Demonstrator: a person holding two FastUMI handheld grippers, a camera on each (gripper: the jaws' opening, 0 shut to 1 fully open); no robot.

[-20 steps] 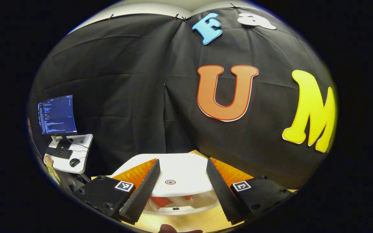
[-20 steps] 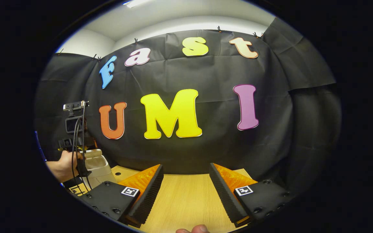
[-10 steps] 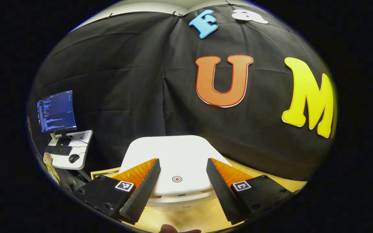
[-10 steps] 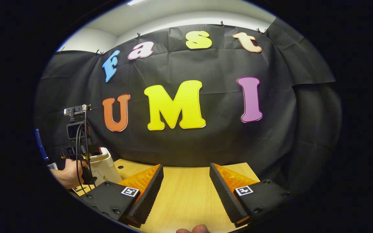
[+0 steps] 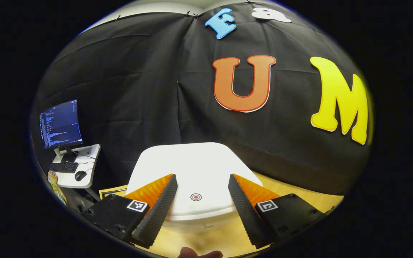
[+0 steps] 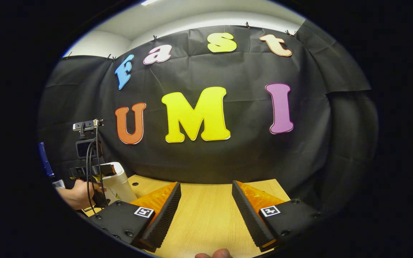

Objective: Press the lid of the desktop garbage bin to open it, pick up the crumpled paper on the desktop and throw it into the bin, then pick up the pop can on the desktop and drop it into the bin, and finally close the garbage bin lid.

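Wooden desktop (image 6: 206, 218), white bin lid (image 5: 192, 168) shut, monitor (image 5: 60, 124) beyond

Your left gripper (image 5: 201, 186) covers the sides of the bin lid (image 5: 192, 165), and the bin's body below it is cut off. In the right gripper view, your hand (image 6: 79, 193) and cables hide part of the bin (image 6: 118, 184). The monitor's (image 5: 60, 123) screen is too small to make out.

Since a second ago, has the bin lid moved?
Yes. The bin lid has swung down: the gap above the bin's rim that showed its inside has closed, and it now lies flat between the left gripper fingers.
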